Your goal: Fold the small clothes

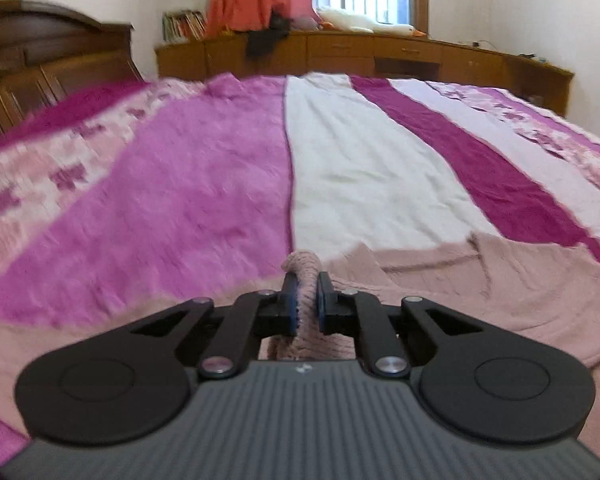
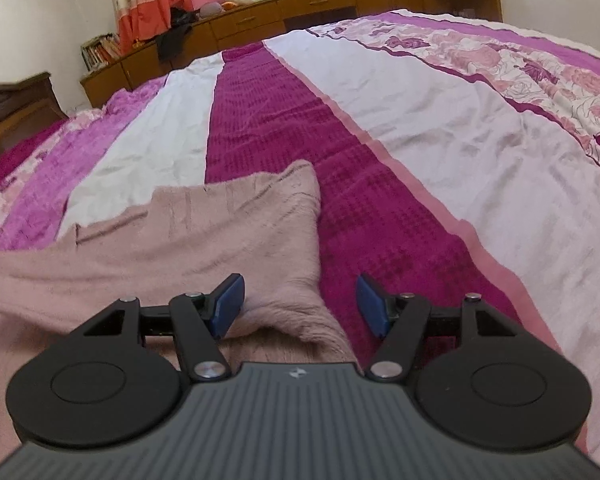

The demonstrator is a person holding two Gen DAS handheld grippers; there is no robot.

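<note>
A dusty-pink knitted garment [image 1: 480, 280] lies spread on the striped bedcover [image 1: 188, 184]. My left gripper [image 1: 305, 294] is shut on a bunched fold of that pink knit, which sticks up between its blue pads and hangs down behind them. In the right wrist view the same pink garment [image 2: 204, 232] lies flat, one corner reaching onto the dark magenta stripe. My right gripper [image 2: 300, 304] stands open just above the garment's right edge; a raised hump of knit sits between its blue fingers [image 2: 230, 300] without touching them.
The bedcover [image 2: 440, 128] stretches far ahead in both views. A dark wooden headboard [image 1: 40, 60] stands at the left. Low wooden cabinets [image 1: 380, 52] line the far wall under a window, with books, a curtain and a white plush toy [image 1: 352, 20].
</note>
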